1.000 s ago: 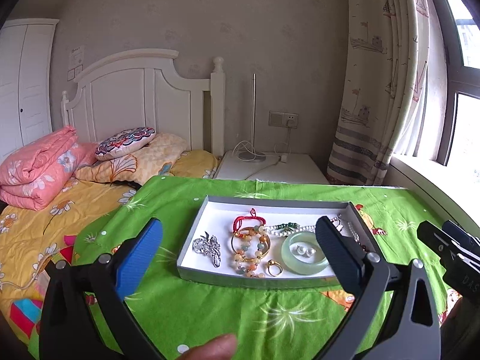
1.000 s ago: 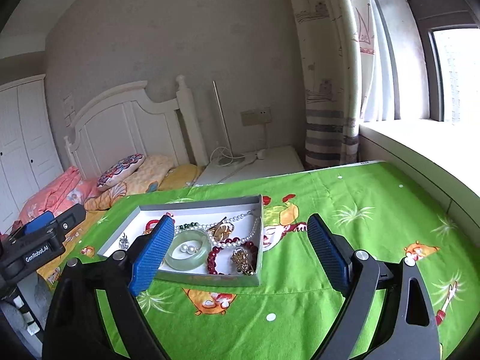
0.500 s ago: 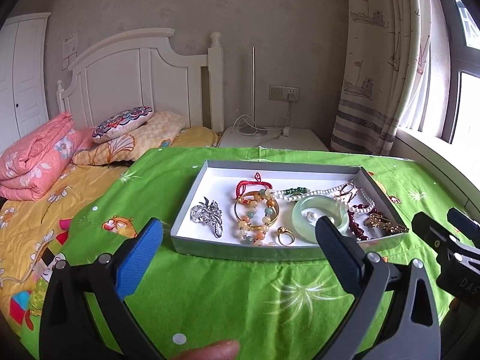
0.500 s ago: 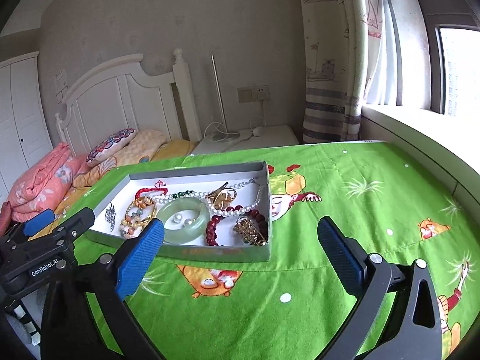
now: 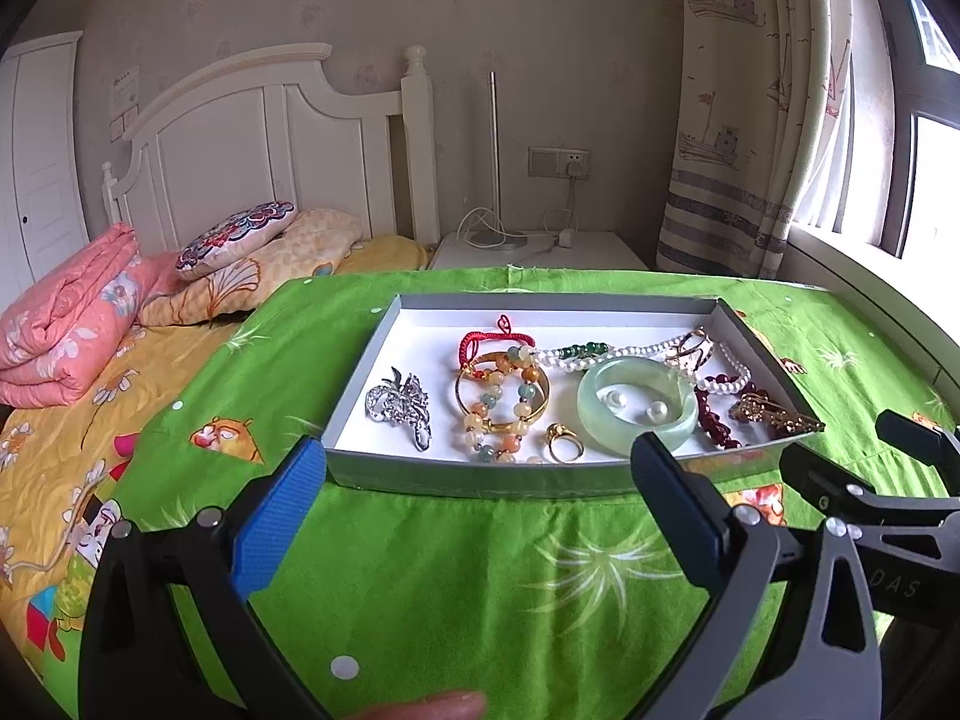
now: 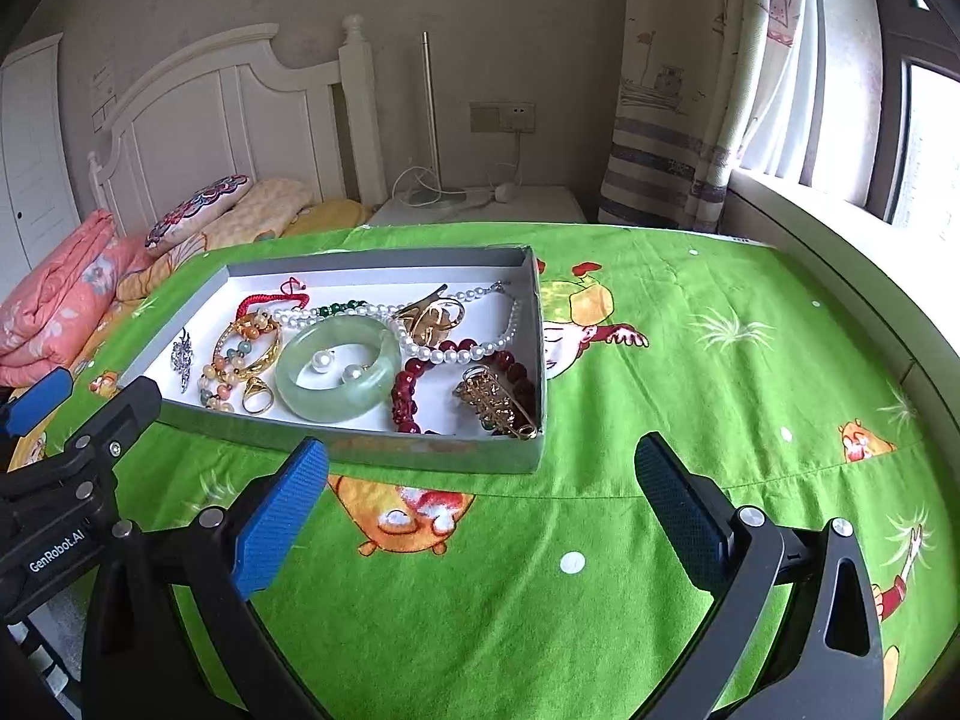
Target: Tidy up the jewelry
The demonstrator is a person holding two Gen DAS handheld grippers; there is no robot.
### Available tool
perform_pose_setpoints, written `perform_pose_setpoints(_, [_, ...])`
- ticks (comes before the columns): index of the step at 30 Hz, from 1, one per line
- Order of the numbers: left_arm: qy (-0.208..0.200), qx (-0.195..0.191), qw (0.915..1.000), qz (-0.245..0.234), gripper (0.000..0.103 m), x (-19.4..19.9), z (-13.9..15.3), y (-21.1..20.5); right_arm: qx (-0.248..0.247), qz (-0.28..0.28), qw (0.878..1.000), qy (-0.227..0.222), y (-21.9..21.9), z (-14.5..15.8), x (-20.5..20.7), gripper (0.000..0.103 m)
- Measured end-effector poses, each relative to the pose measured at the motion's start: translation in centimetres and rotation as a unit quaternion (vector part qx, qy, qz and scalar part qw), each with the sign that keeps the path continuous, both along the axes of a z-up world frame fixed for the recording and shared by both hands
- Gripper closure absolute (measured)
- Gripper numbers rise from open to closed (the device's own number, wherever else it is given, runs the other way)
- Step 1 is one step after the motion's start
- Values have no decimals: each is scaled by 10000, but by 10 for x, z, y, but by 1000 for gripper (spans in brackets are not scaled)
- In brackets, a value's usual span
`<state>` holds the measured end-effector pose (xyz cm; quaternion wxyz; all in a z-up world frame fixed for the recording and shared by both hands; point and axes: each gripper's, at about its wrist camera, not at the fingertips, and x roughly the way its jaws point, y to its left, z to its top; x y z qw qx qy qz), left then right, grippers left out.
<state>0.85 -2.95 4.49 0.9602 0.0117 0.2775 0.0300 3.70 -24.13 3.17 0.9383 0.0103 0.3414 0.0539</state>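
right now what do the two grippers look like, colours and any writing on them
Both are matte black frames with silver screws and two long fingers faced with textured blue pads. The left gripper and right gripper look identical. White lettering reads "GenRobot.AI" on the left one as seen from the right wrist view, and letters ending "DAS" on the right one.

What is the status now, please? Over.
Left tool open, empty. Right tool open, empty. Jewelry tangled in gray tray, jade bangle on pearls. Nothing blocking.
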Motion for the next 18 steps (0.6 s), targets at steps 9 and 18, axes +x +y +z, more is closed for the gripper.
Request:
perform_pose_setpoints(9, [50,-90,9999,62,2,1,-1,6,62,15,10000,-14,0,2,-1,5])
perform_pose_setpoints(18, [57,-88,9999,47,2,1,-1,6,76,14,10000,-30,0,2,-2,5])
